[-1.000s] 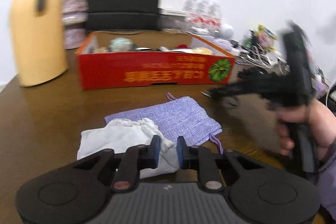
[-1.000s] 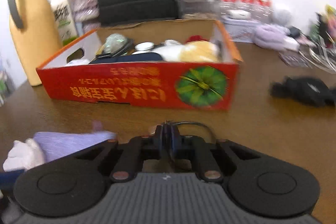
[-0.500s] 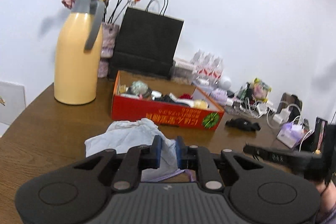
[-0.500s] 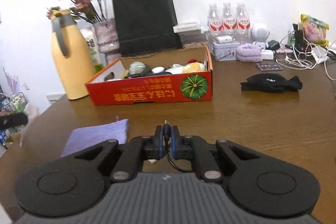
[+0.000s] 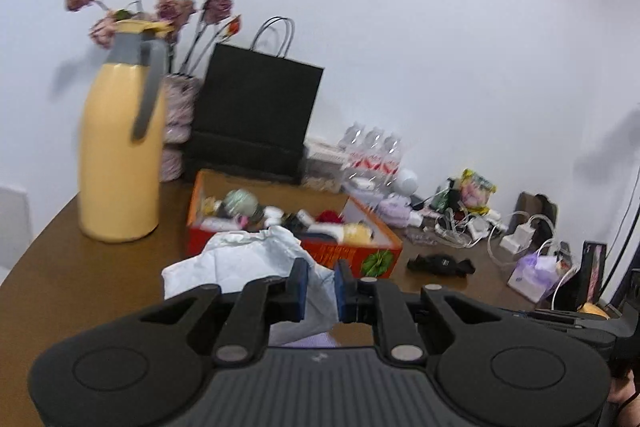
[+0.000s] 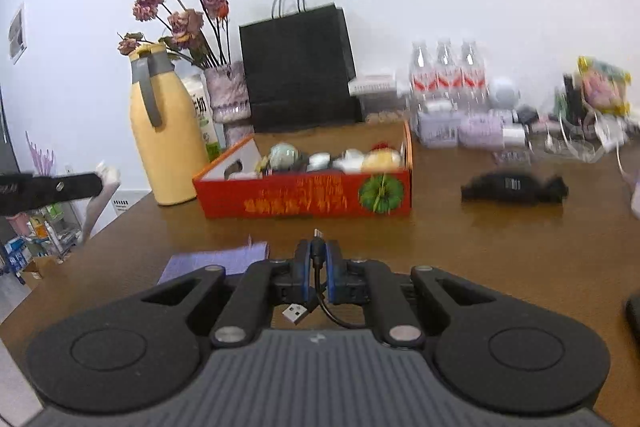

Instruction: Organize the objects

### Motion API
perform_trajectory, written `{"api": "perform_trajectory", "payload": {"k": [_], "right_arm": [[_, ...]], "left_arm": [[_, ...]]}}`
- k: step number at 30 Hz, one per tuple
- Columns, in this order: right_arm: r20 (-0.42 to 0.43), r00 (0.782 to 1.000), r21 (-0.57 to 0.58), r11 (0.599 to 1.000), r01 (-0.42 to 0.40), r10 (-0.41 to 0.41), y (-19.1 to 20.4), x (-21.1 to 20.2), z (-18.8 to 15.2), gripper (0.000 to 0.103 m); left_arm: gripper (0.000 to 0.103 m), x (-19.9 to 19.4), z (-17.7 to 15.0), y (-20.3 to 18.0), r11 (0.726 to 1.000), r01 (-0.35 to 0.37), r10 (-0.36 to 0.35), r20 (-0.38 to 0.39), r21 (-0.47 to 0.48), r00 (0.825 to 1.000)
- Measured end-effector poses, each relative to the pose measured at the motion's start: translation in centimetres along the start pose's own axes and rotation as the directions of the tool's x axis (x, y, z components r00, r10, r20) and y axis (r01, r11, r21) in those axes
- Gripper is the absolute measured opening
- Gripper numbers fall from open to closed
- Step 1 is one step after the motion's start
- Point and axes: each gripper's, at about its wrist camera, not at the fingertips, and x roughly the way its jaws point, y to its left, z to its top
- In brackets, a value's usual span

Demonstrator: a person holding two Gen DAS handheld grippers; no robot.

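My left gripper is shut on a white cloth pouch and holds it raised above the table; the left gripper also shows at the left edge of the right wrist view. My right gripper is shut on a black USB cable, whose plug hangs behind the fingers. A purple cloth pouch lies flat on the table to the left of the right gripper. The red cardboard box with several small items stands beyond both grippers; it also shows in the left wrist view.
A yellow thermos jug, a flower vase and a black paper bag stand behind the box. A black fabric item lies to the right. Water bottles, cables and small clutter line the back right.
My left gripper has lifted the white pouch off the purple pouch and up from the table. My right gripper has pulled back and risen with the cable in it.
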Motion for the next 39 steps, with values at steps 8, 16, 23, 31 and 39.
{"api": "perform_trajectory", "payload": {"k": [8, 16, 23, 31, 39], "right_arm": [[0.043, 0.998, -0.097, 0.994, -0.051, 0.055, -1.5, 8.9, 9.7, 0.008], [-0.102, 0.995, -0.067, 0.998, -0.019, 0.012, -2.5, 27.0, 15.2, 0.008], [-0.276, 0.958, 0.058, 0.993, 0.098, -0.078, -5.1, 35.3, 13.2, 0.050], [-0.117, 0.989, -0.015, 0.996, 0.084, -0.086, -4.3, 27.1, 15.7, 0.083], [-0.017, 1.000, -0.131, 0.991, 0.015, -0.017, -0.7, 13.3, 11.8, 0.101]], "left_arm": [[0.013, 12.1, 9.3, 1.3, 0.994, 0.093, -0.092, -0.021, 0.057, 0.996], [0.017, 27.6, 12.4, 2.2, 0.996, 0.052, -0.037, -0.198, 0.072, 0.979], [0.043, 34.0, 9.4, 6.2, 0.992, -0.012, -0.033, -0.352, -0.125, 0.935], [0.064, 26.5, 12.3, 5.1, 1.000, 0.002, -0.005, -0.218, -0.014, 0.976], [0.086, 10.5, 8.2, 1.9, 0.993, -0.048, 0.052, -0.032, 0.111, 0.998]]}}
